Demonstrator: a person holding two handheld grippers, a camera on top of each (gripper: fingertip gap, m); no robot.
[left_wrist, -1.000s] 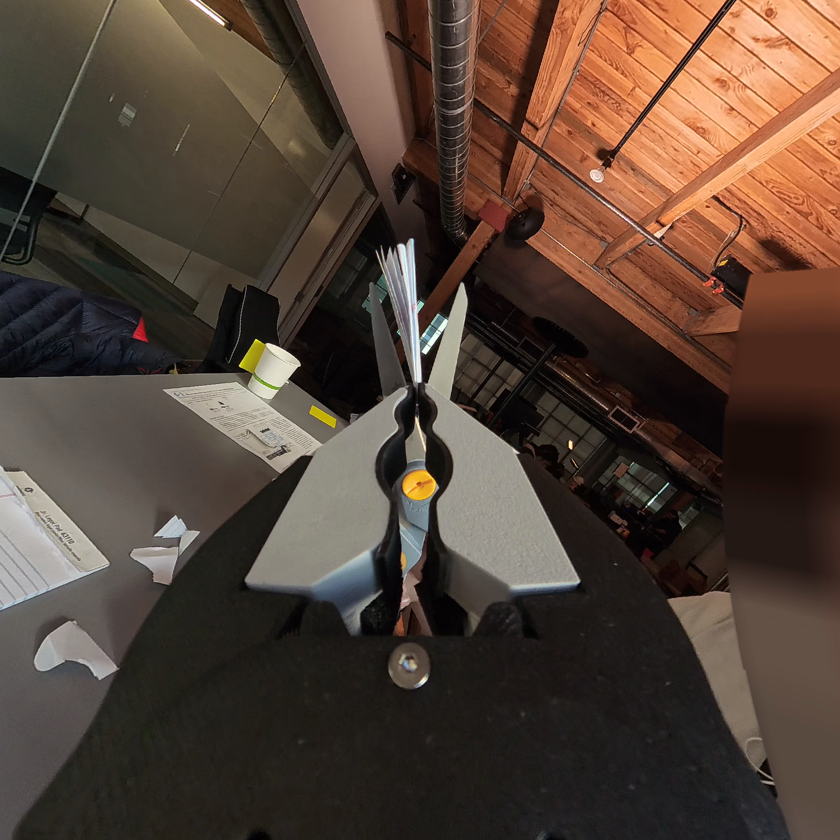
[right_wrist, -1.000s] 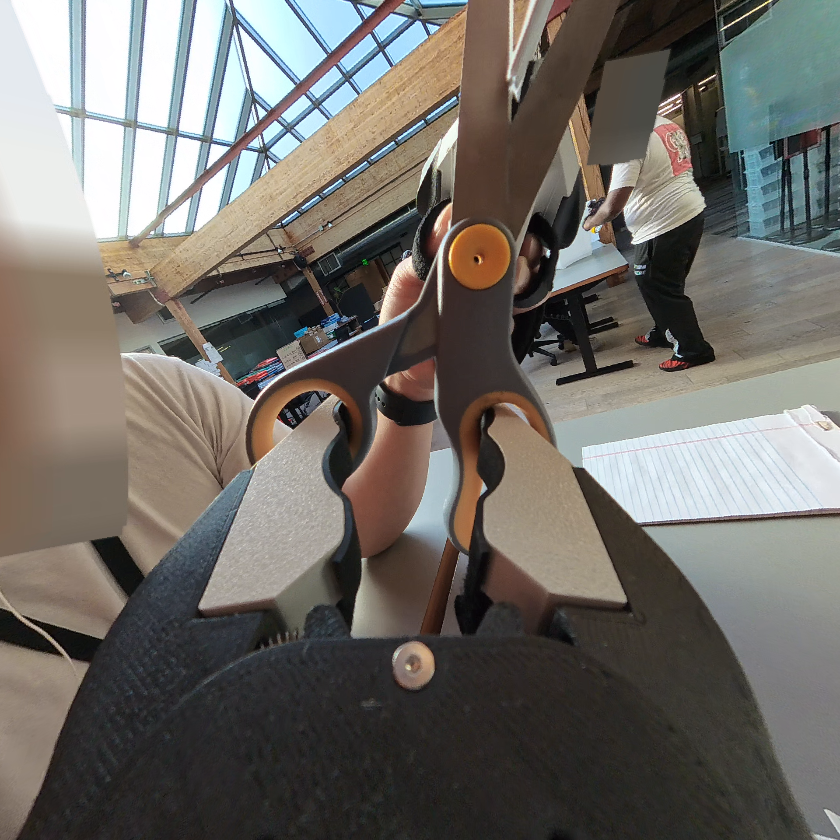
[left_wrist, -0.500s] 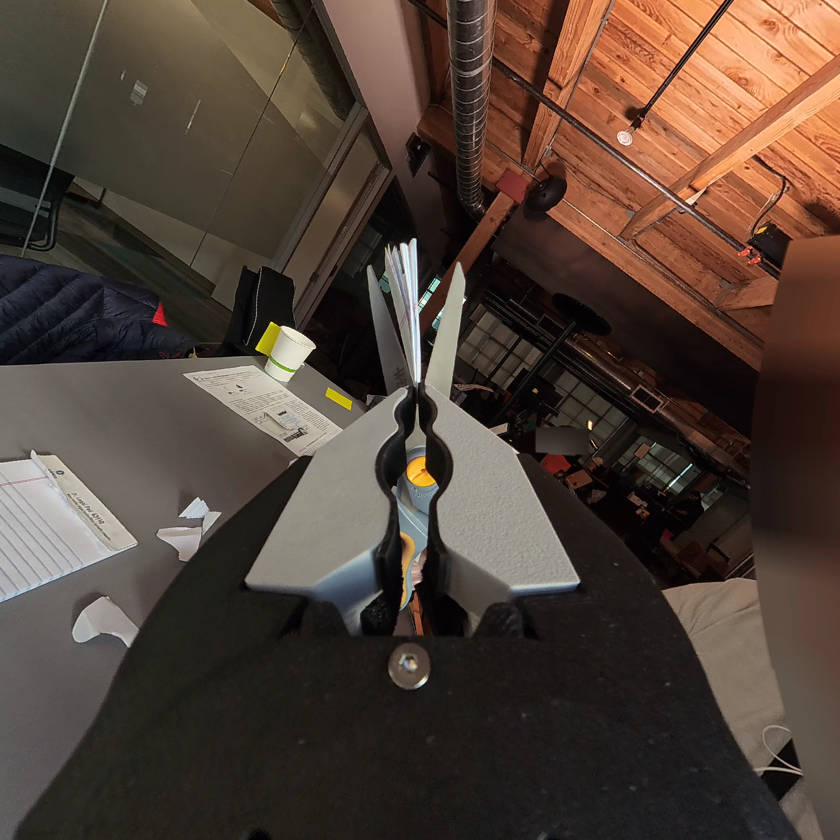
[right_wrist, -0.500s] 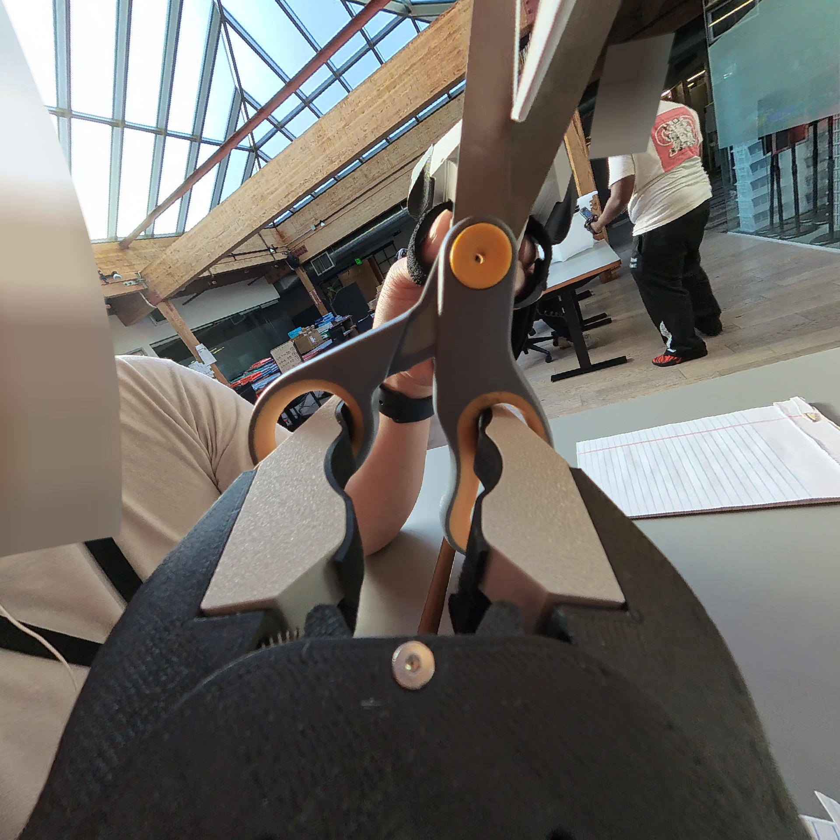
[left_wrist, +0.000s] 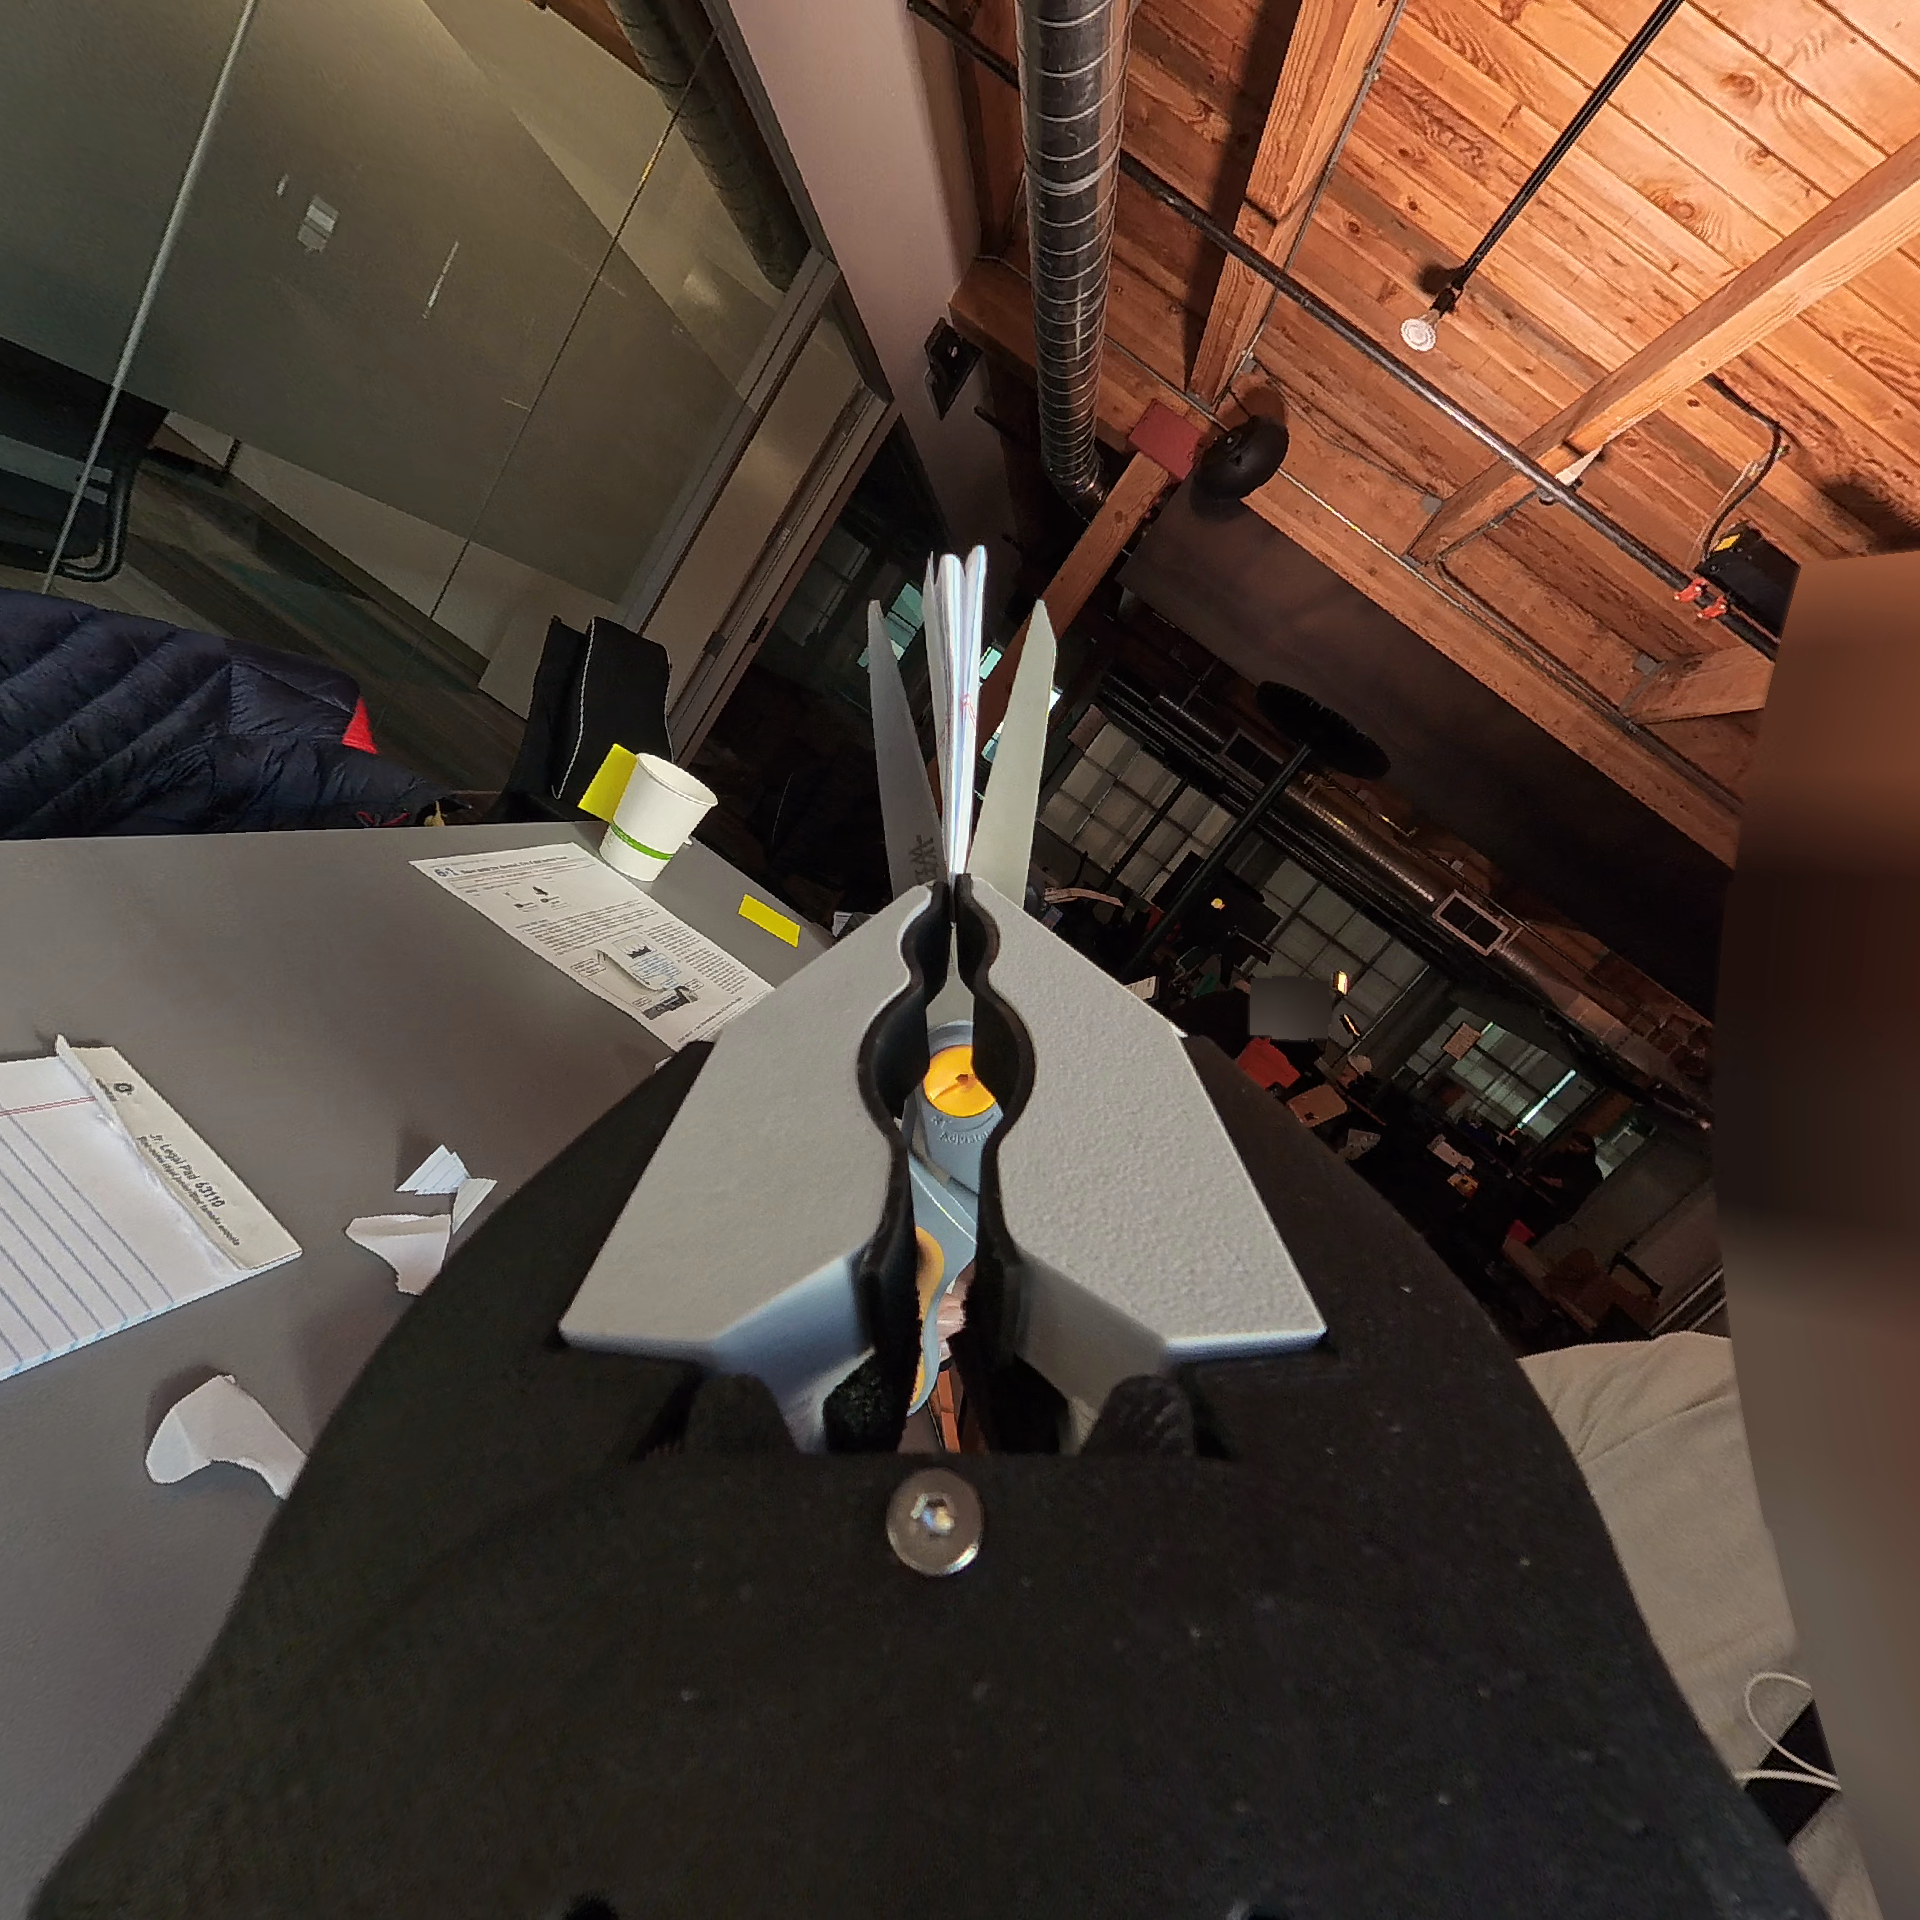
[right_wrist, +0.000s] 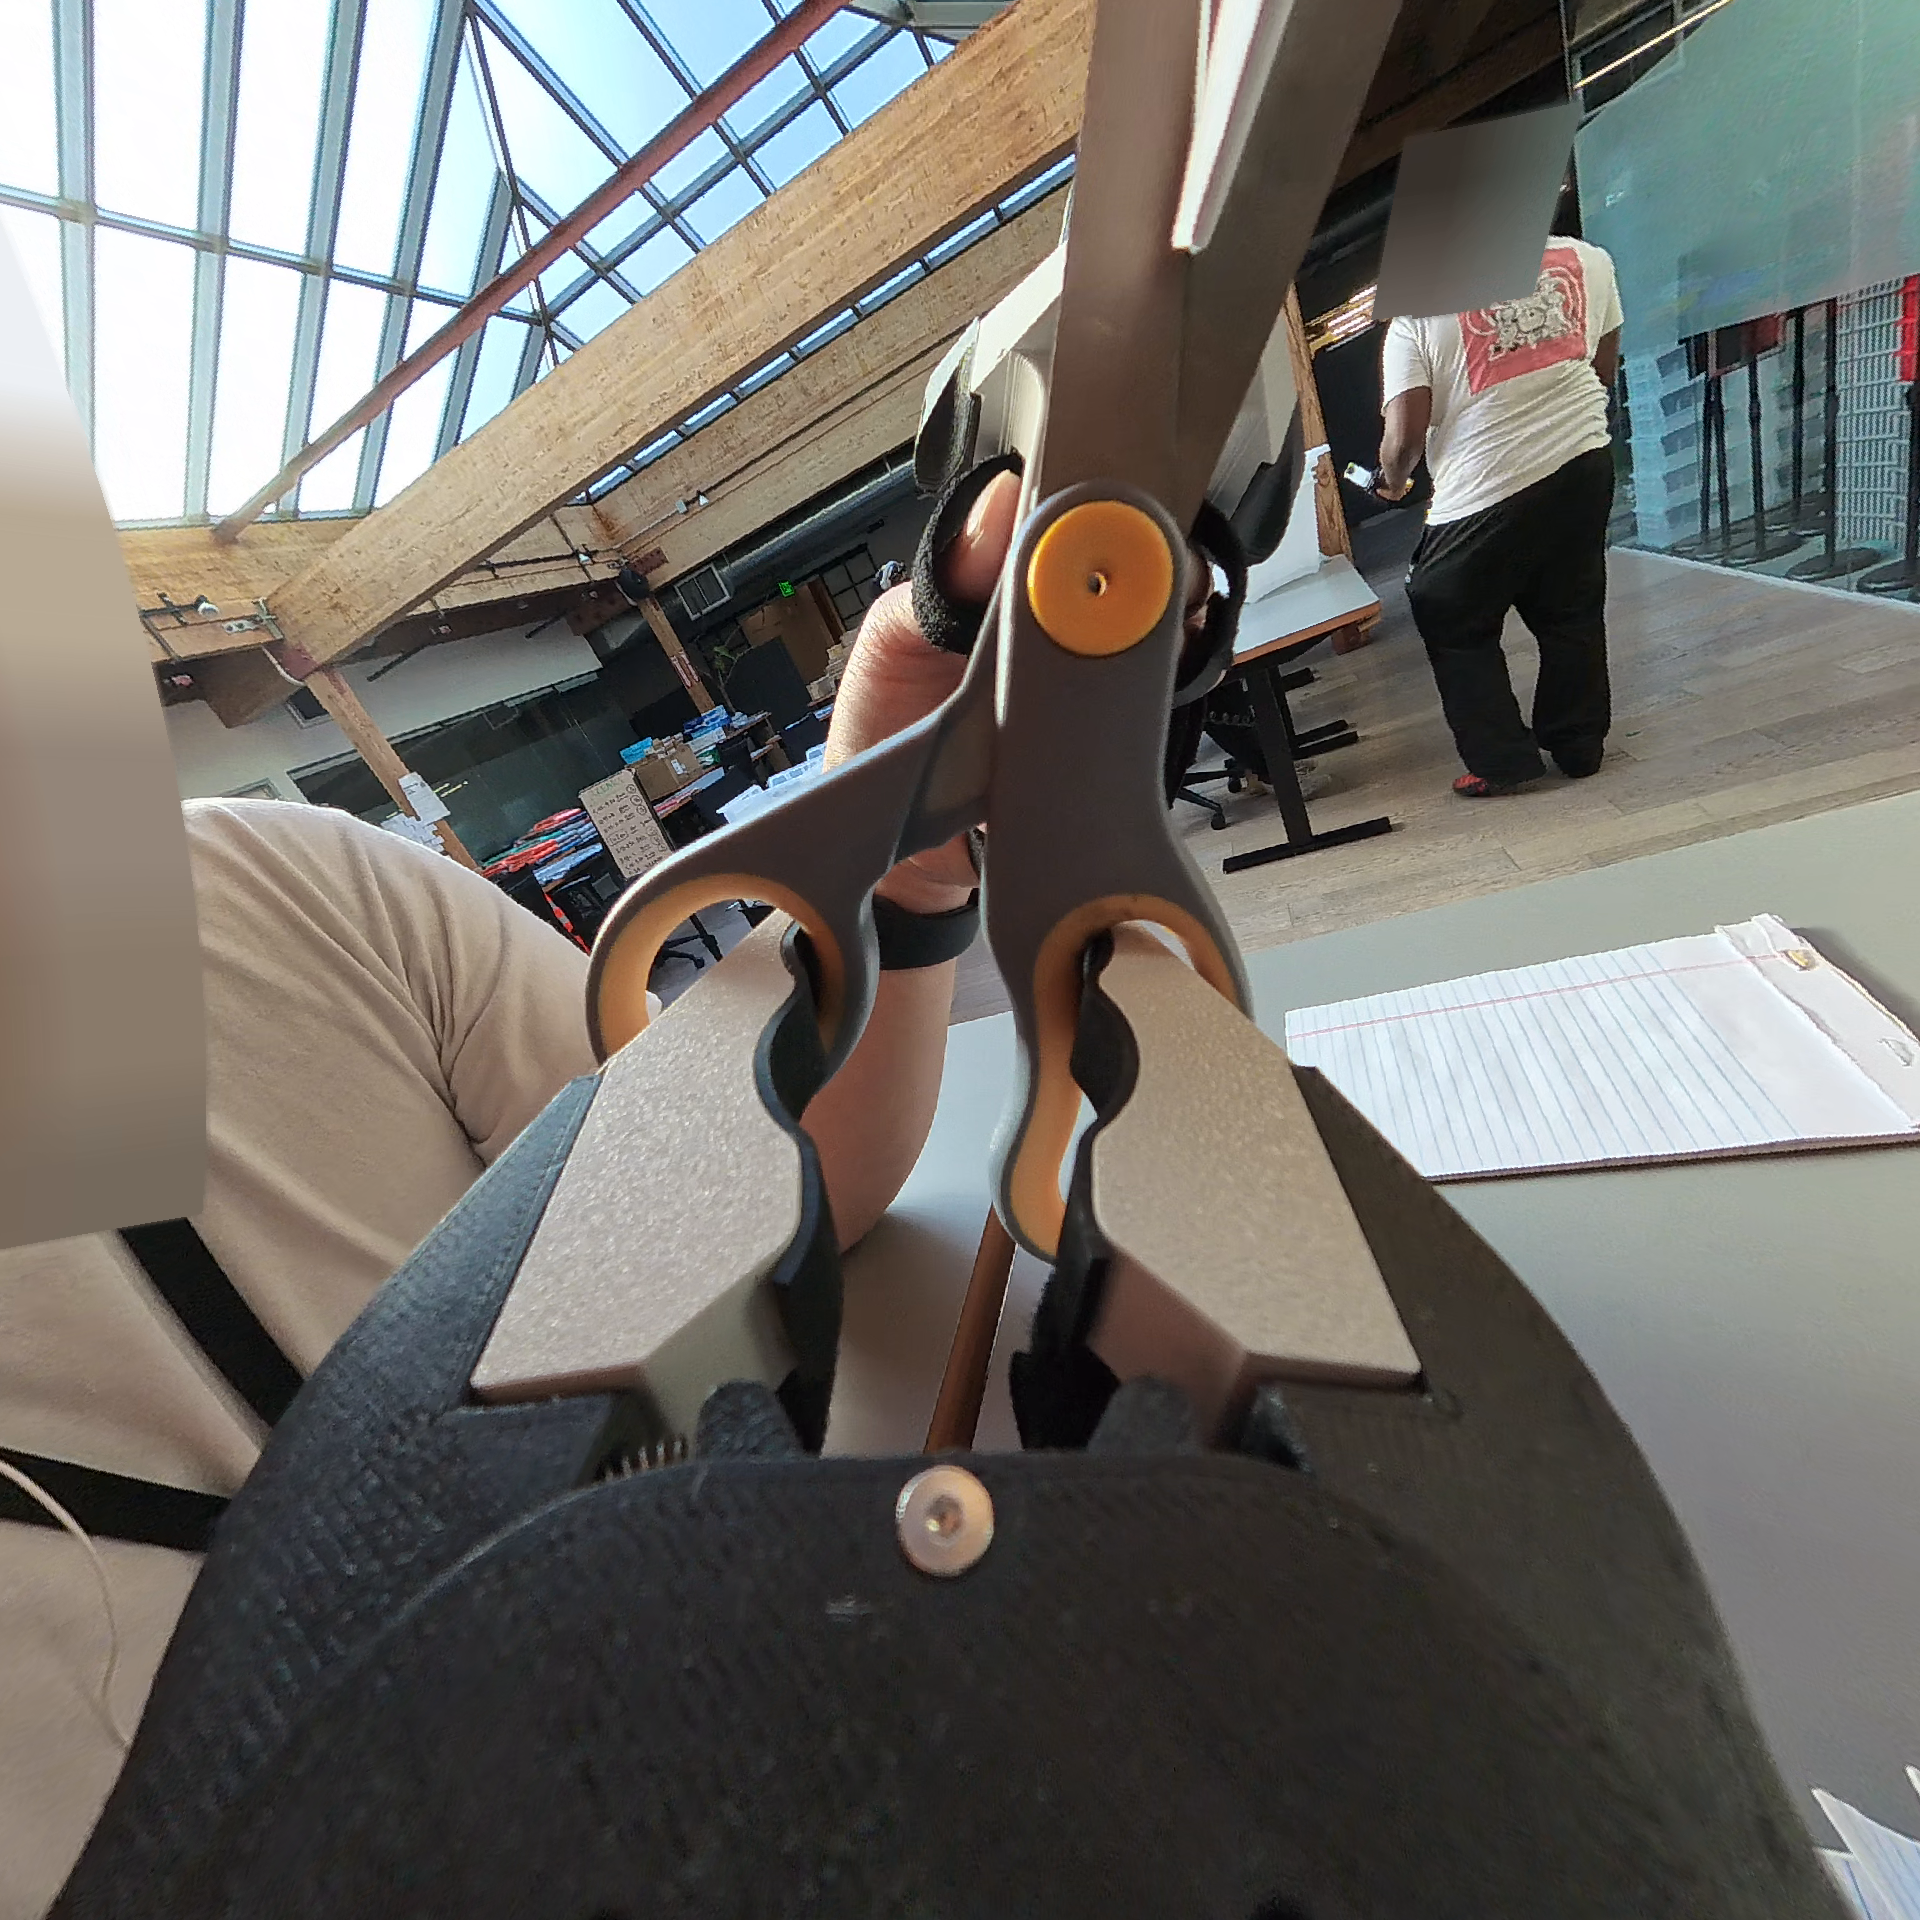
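Grips folded lined paper (left_wrist: 958, 707) in the tightly closed left gripper (left_wrist: 956, 894), raised over the grey table's (left_wrist: 260, 987) near edge. Threads the right gripper's (right_wrist: 951, 945) parted fingers through the handles of the orange-and-grey scissors (right_wrist: 1101, 582). Blades open astride the paper, now deeper toward the pivot, layers less fanned than a second ago.

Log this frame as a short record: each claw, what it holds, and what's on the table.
left claw: shut on folded paper, which sticks out past the fingertips
right claw: open, one finger in each handle loop of the scissors
blades: open, one on either side of the paper
table: lined pad, torn scraps, printed sheet, cup
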